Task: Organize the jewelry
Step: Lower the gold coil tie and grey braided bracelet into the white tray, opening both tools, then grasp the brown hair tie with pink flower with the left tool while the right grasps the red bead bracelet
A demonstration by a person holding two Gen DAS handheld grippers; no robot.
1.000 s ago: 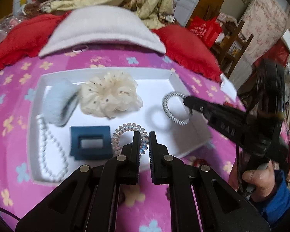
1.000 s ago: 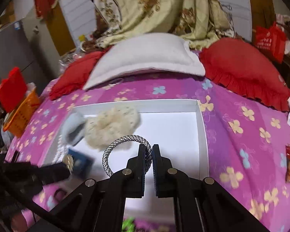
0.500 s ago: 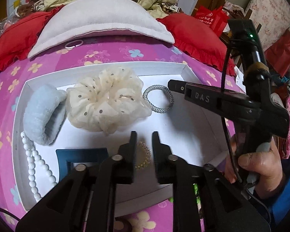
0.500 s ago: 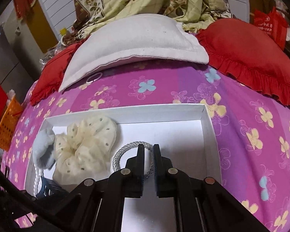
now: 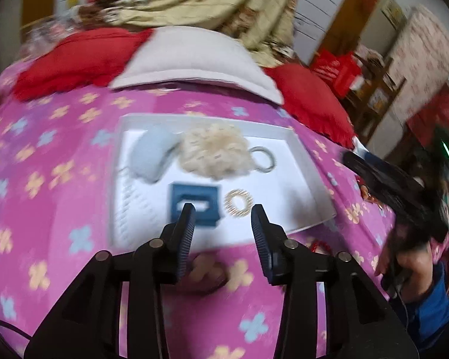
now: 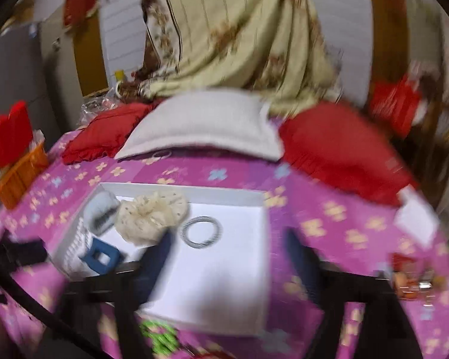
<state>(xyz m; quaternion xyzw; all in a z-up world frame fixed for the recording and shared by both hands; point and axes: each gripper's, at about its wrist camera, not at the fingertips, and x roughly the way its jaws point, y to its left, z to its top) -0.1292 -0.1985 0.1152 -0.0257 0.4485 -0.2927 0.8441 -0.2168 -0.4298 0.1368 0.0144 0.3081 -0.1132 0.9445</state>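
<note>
A white tray (image 5: 302, 161) on the pink flowered bedspread holds a pale blue fluffy scrunchie (image 5: 152, 155), a cream dotted scrunchie (image 5: 215, 152), a silver braided hair tie (image 5: 263, 160), a blue claw clip (image 5: 194, 202), a clear spiral hair tie (image 5: 239, 204) and a white bead necklace (image 5: 131, 200). My left gripper (image 5: 223, 224) is open and empty, held back above the tray's near edge. My right gripper (image 6: 227, 257) is open and empty, blurred, above the tray (image 6: 254, 269), with the silver hair tie (image 6: 200, 232) lying beyond it.
Red pillows (image 5: 74, 59) and a white pillow (image 5: 191, 59) lie behind the tray. A green item (image 6: 158, 336) lies at the tray's near edge, a small red item (image 5: 321, 245) by its right corner. An orange basket (image 6: 18, 173) stands far left. Snack packets (image 6: 410, 281) lie right.
Both grippers opened and pulled back from the tray. The silver hair tie now lies loose beside the cream scrunchie, the spiral hair tie loose beside the blue clip.
</note>
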